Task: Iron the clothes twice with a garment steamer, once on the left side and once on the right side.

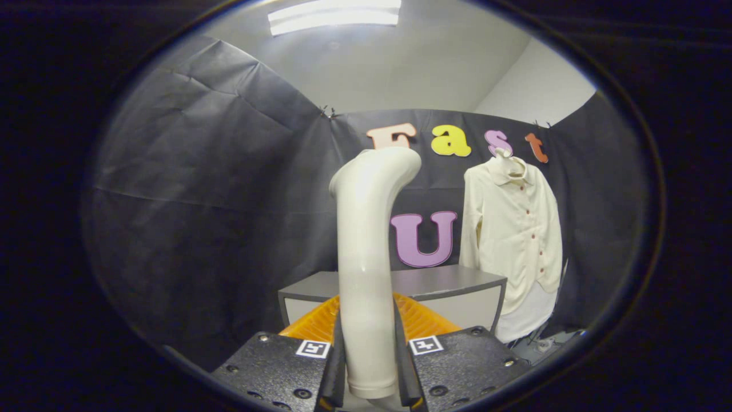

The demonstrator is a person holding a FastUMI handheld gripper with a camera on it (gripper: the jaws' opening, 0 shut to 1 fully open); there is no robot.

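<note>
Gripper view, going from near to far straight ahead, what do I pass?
Gripper, shut on the steamer held upright between its fingers → grey table just beyond → cream shirt hanging against the black cloth wall.

Grey-topped counter (452, 280) with pale front panels, set against the black cloth wall, its top bare where visible, middle of it hidden behind the steamer (366, 240) clamped between the hand-held gripper (369, 366) fingers

Recording booth, black cloth walls (189, 189) (clipped up), ceiling light (334, 14)
</note>
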